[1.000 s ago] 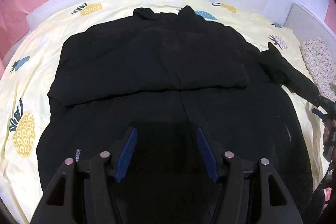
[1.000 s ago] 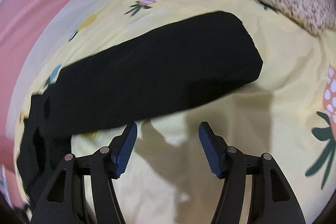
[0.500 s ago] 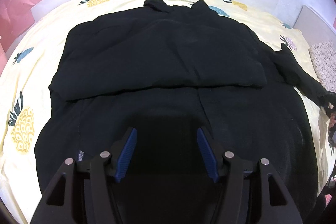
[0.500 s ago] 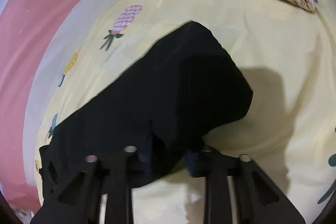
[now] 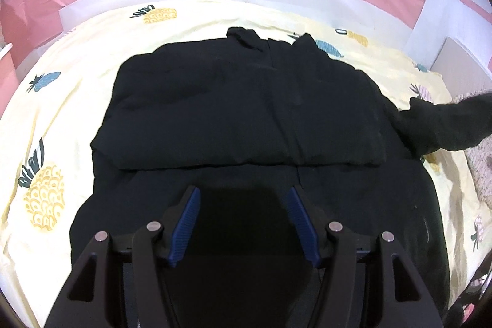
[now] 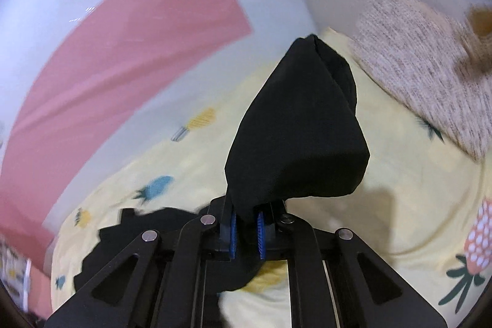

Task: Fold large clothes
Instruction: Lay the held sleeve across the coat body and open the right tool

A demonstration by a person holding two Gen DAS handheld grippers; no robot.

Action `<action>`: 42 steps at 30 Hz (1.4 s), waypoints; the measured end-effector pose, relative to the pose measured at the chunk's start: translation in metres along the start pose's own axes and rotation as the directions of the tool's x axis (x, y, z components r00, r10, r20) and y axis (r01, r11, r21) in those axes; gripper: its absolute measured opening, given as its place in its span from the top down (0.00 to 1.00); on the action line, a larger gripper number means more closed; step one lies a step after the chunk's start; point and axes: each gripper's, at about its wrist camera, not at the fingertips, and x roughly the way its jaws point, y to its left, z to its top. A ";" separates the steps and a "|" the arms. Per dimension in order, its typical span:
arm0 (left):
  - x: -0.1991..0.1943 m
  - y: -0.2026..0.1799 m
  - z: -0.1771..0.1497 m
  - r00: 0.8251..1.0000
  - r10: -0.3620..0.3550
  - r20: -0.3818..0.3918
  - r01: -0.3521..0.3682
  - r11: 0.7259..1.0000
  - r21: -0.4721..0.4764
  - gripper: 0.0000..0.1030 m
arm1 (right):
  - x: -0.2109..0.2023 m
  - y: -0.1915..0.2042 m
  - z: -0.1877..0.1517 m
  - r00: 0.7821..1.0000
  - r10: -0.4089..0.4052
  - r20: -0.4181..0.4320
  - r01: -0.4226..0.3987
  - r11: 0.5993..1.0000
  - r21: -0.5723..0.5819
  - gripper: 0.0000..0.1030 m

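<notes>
Pineapple-print bedsheet, black garment spread, right claw pinching sleeve

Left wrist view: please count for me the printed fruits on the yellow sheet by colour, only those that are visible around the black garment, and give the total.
Yellow pineapples: 3 (large one at left, far one, far right one)
Blue pineapples: 2 (left, beside the collar)
Pink pineapples: 2 (right edge, lower right)
Total: 7
</notes>
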 end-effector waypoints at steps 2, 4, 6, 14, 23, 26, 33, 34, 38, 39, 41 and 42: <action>-0.004 0.004 0.001 1.000 -0.001 0.008 0.001 1.000 -0.008 0.40 | -0.007 0.030 0.004 0.999 0.045 0.010 -0.044 0.998 -0.048 0.90; -0.008 0.009 0.003 1.000 0.000 0.015 0.000 1.000 -0.016 0.40 | -0.011 0.061 0.005 0.996 0.084 0.011 -0.082 0.992 -0.095 0.90; -0.010 0.015 0.006 1.000 0.010 0.018 -0.010 1.000 -0.024 0.40 | -0.010 0.089 0.002 0.993 0.115 0.001 -0.114 0.984 -0.138 0.91; -0.014 0.041 0.022 0.998 0.027 0.052 -0.024 0.998 -0.054 0.40 | 0.015 0.198 -0.040 0.965 0.238 -0.107 -0.259 0.924 -0.281 0.90; -0.005 0.079 0.030 0.997 0.051 0.062 -0.043 0.991 -0.123 0.40 | 0.090 0.285 -0.157 0.889 0.264 -0.375 -0.403 0.839 -0.365 0.91; 0.001 0.090 0.029 0.997 0.058 0.053 -0.050 0.989 -0.143 0.40 | 0.108 0.301 -0.195 0.868 0.236 -0.437 -0.417 0.822 -0.386 0.90; 0.014 0.111 0.025 0.998 0.058 0.036 -0.051 0.982 -0.181 0.40 | 0.141 0.313 -0.262 0.823 0.168 -0.542 -0.434 0.802 -0.411 0.88; 0.015 0.114 0.024 0.998 0.055 0.035 -0.048 0.982 -0.185 0.40 | 0.145 0.314 -0.267 0.820 0.157 -0.551 -0.431 0.802 -0.413 0.87; 0.019 0.118 0.026 0.999 0.039 0.031 -0.032 0.980 -0.194 0.39 | 0.146 0.315 -0.272 0.818 0.132 -0.561 -0.427 0.792 -0.436 0.83; 0.018 0.118 0.026 0.999 0.031 0.031 -0.025 0.980 -0.197 0.38 | 0.144 0.315 -0.273 0.815 0.144 -0.562 -0.438 0.788 -0.433 0.74; 0.017 0.117 0.028 0.999 0.009 0.035 -0.001 0.978 -0.207 0.33 | 0.138 0.313 -0.271 0.770 0.213 -0.601 -0.507 0.776 -0.375 0.40; 0.015 0.117 0.030 0.999 -0.003 0.039 0.011 0.977 -0.213 0.31 | 0.135 0.314 -0.272 0.754 0.235 -0.613 -0.530 0.770 -0.356 0.29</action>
